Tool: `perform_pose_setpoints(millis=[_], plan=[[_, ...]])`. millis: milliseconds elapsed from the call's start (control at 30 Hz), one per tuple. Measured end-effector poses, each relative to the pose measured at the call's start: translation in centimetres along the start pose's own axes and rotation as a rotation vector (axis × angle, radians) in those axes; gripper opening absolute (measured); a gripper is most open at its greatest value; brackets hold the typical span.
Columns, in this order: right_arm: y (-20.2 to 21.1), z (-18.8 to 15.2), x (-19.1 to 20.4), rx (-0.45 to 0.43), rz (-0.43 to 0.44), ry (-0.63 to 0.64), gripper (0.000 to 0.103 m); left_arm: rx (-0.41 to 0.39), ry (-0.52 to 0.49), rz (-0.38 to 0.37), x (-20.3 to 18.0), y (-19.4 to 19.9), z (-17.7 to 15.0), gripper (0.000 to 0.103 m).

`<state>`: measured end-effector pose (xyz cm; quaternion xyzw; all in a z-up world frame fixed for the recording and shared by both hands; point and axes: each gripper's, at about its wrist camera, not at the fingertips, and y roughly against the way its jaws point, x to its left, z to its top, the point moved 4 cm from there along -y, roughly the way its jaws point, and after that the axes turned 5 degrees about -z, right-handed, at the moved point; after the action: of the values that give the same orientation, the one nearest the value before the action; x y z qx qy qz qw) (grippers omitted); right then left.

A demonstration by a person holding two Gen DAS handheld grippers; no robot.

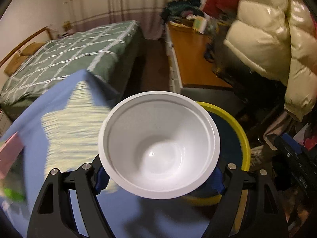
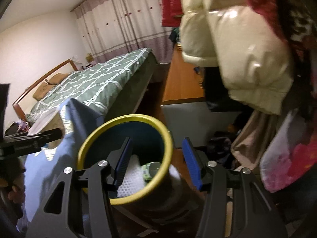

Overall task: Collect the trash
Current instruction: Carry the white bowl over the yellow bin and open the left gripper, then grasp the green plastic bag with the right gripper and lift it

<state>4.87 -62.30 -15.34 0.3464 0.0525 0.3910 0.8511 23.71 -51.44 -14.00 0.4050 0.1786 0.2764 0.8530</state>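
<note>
A white plastic bowl (image 1: 158,148) is clamped between the blue pads of my left gripper (image 1: 160,180), its hollow facing the camera. It hangs just in front of and over a bin with a yellow rim (image 1: 237,127). In the right wrist view the same bin (image 2: 126,119) stands below my right gripper (image 2: 156,162), which is open: one finger is over the bin's inside and the other outside its rim, with neither pad pressing. Inside the bin lie a white foam net (image 2: 131,178) and a small green-labelled can (image 2: 151,169).
A blue cloth with a cream star (image 1: 59,129) covers the surface to the left of the bin. Behind it are a bed with a green checked cover (image 1: 69,55) and a wooden desk (image 1: 190,59). A cream puffy jacket (image 2: 237,49) hangs close on the right above piled clothes.
</note>
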Motion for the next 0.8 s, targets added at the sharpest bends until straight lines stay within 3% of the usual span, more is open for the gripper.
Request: perform_pose_setpoints(millis=[233, 400, 533, 800], plan=[[0.6, -0.1, -2.4, 0.002, -0.031, -0.024, 0.051, 0.097, -0.033, -0.075, -4.5, -5.8, 0.9, 0.079], [0.8, -0.2, -2.6, -0.007, -0.028, -0.03, 0.052, 0.102, -0.016, -0.079, -4.4, -5.8, -0.1, 0.088], [1.0, -0.5, -2.1, 0.0, -0.014, -0.023, 0.052, 0.068, 0.019, -0.092, -2.1, -2.4, -1.5, 0.09], [0.9, -1.0, 1.4, 0.019, 0.018, 0.028, 0.053, -0.095, 0.077, -0.055, 5.7, 8.1, -6.5, 0.093]])
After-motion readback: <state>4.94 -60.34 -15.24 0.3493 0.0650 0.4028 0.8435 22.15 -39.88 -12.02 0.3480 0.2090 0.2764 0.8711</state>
